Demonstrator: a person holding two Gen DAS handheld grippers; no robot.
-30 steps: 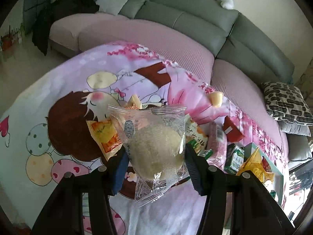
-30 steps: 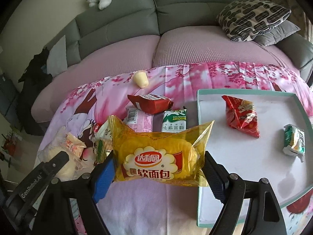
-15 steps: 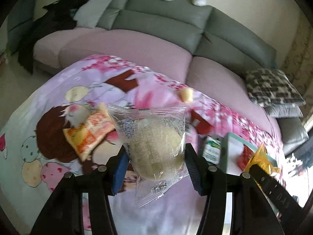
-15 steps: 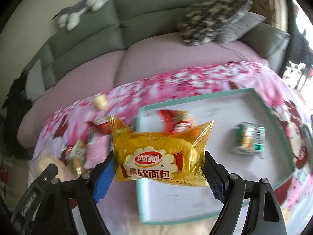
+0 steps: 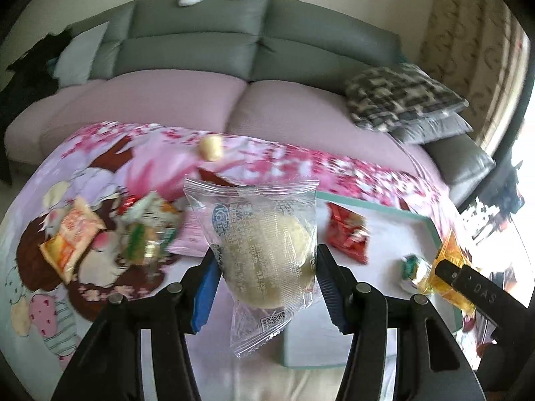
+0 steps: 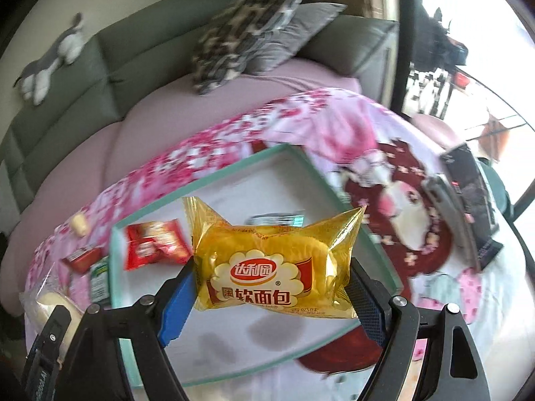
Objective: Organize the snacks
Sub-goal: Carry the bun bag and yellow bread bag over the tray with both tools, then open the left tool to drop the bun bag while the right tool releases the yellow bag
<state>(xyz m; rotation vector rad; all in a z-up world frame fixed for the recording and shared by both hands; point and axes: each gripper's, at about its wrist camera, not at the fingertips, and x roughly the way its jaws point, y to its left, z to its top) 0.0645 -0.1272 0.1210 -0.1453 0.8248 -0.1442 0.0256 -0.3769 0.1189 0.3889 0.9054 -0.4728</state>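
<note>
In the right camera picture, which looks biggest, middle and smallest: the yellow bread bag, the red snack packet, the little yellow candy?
1. Yellow bread bag, though it is nearest the camera, so that inflates it.
2. Red snack packet.
3. Yellow candy.

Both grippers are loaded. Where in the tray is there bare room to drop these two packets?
The tray is mostly bare: its near half, below the yellow bread packet, and its right side are free. The red packet fills the left far corner, a green packet lies mid-tray. Left of the tray, loose snacks crowd the cloth.
</note>
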